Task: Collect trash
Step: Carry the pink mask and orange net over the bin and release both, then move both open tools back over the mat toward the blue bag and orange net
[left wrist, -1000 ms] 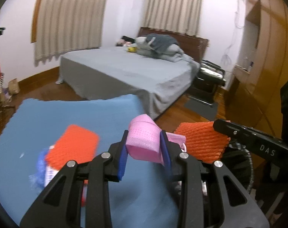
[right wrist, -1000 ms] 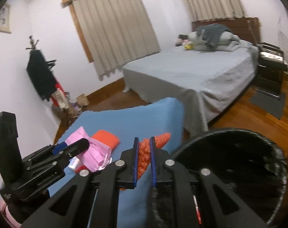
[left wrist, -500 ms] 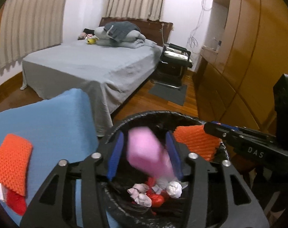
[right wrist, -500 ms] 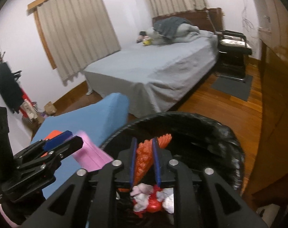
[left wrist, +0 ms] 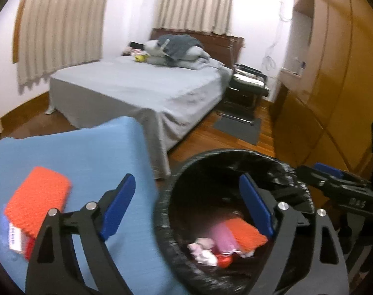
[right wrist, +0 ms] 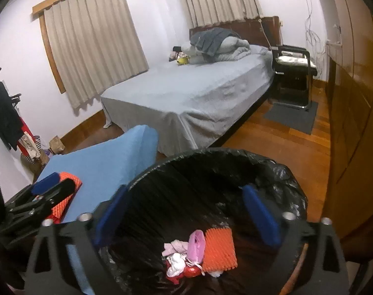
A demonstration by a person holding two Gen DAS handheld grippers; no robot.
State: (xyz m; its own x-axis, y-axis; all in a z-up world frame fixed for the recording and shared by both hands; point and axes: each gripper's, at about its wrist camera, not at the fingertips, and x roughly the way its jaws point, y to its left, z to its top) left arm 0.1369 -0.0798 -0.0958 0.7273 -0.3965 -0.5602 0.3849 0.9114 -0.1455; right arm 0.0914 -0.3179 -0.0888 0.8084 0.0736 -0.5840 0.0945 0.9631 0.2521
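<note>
Fingers spread wide on both tools, nothing between them: my left gripper hangs with one pad over the blue cloth and the other over the bin, and my right gripper sits squarely above the bin's mouth, which is where I want an emptied tool to be. Just below, inside the black-lined trash bin, an orange mesh pad and a pink wrapper lie side by side on top of crumpled white tissue and something red, too small to name. The bin stands tight against the table edge, so I judge a short swing is all each carry needs. Next out, on the blue table cover, a second orange mesh pad rests near the left side, partly over a white-labelled scrap; I take that as the next pickup. Beyond it are the grey bed, a black chair beside it, and curtained windows on the far wall.
</note>
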